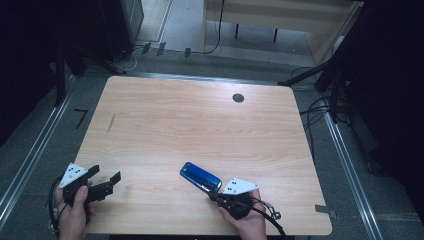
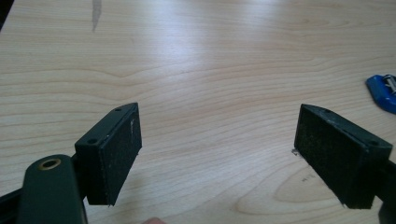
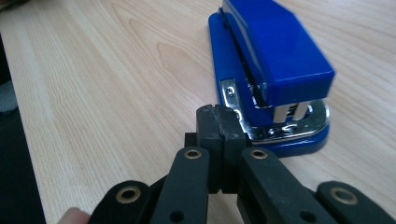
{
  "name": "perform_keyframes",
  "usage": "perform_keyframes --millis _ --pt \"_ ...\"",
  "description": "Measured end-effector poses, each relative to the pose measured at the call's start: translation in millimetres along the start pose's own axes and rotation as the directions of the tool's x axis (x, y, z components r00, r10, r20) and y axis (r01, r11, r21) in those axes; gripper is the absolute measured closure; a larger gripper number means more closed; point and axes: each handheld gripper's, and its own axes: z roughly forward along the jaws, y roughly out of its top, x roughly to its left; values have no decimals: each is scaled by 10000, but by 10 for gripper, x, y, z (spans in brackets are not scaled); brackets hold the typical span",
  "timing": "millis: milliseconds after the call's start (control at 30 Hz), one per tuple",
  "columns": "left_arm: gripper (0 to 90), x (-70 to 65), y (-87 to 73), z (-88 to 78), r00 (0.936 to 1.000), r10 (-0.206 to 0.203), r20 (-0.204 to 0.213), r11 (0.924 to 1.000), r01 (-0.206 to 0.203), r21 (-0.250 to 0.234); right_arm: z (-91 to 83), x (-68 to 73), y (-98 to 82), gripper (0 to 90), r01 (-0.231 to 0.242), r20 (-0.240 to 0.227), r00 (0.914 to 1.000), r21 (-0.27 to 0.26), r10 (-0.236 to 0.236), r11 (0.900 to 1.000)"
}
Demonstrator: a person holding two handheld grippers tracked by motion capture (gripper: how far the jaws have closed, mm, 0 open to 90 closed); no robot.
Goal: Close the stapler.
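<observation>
Near the front edge of the wooden table, toward its right half, a blue stapler lies at a slant, its hinge end pointing at the person's right hand. The right gripper sits just behind that end, jaws pressed flat together with nothing between them; in the right gripper view the closed tips are right up against the chrome plate at the back of the stapler, and I cannot tell whether they touch it or stop just short.

The left gripper is well away from the stapler, off by the table's front left corner, its jaws spread wide over bare wood with nothing in the gap. From the left gripper view the stapler is only a blue sliver at the right edge.

My worry is the right side. Shut jaws can only push, not grasp, and a nudge on that smooth plastic body would probably send it skating across the slick tabletop or spinning on its base. If the push goes low on the chrome lip, the top arm might pop up on its hinge. Opening the jaws this close could also knock the stapler sideways. The left gripper, being so far off, could not steady it in time, and a hurried reach across might clip the stapler toward the front edge.
</observation>
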Motion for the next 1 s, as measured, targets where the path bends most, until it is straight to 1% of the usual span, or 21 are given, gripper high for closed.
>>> perform_keyframes --millis 100,167,300,667,800,1000 --pt "155 9 -8 39 10000 35 -22 9999 -35 111 32 5 -9 900 38 -27 10000 167 -38 9999" --pt "155 17 -13 60 9998 169 -55 9997 -168 184 51 4 -17 900 80 59 9999 275 -82 9996" --pt "155 28 -19 82 9999 134 -108 9997 -132 221 74 -4 -30 900 168 133 9998 438 -174 9989" --pt "155 13 -24 113 9995 239 -195 9990 -231 395 83 -13 -23 900 178 199 9996 442 -187 9989" --pt "155 11 -22 114 9993 318 -172 9985 -310 444 78 -30 -22 900 177 261 9995 449 -189 9988" --pt "155 9 -21 116 9993 332 -154 9984 -325 468 71 -61 -20 900 114 343 9993 429 -129 9990"
